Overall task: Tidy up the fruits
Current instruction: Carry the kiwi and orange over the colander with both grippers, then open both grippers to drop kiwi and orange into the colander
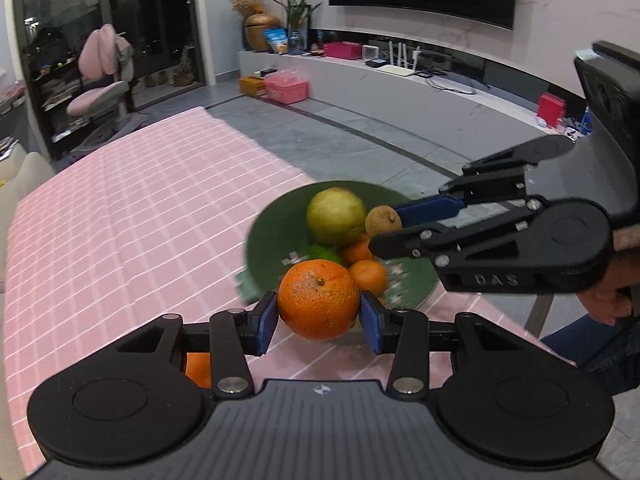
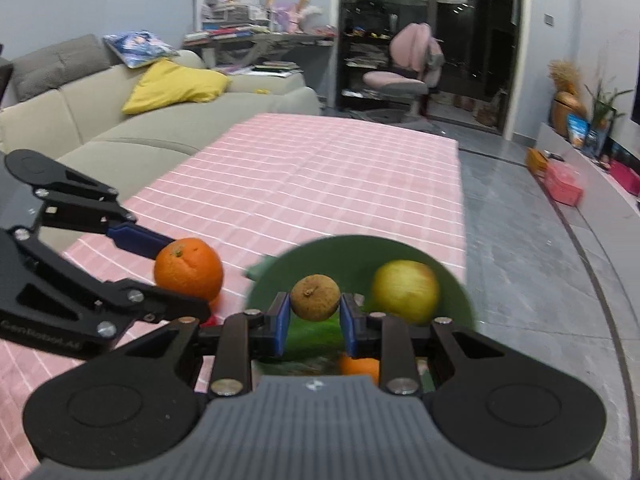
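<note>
My left gripper [image 1: 318, 320] is shut on a large orange [image 1: 318, 299], held above the pink checked tablecloth [image 1: 132, 224] just in front of the green bowl [image 1: 276, 216]. The bowl holds a yellow-green apple [image 1: 335, 216], small tangerines [image 1: 369, 276] and something green [image 1: 325, 254]. My right gripper [image 2: 314, 316] is shut on a small brown round fruit [image 2: 315, 297], raised over the bowl [image 2: 340, 256] beside the apple [image 2: 406, 296]. In the right wrist view the left gripper [image 2: 188, 270] with its orange [image 2: 188, 269] hangs to the left of the bowl.
Another orange [image 1: 199, 369] lies on the cloth under my left gripper. The table's right edge [image 2: 460, 208] drops to grey floor tiles. A beige sofa [image 2: 132, 120] with a yellow cushion stands left of the table. A person's hand [image 1: 608, 300] grips the right tool.
</note>
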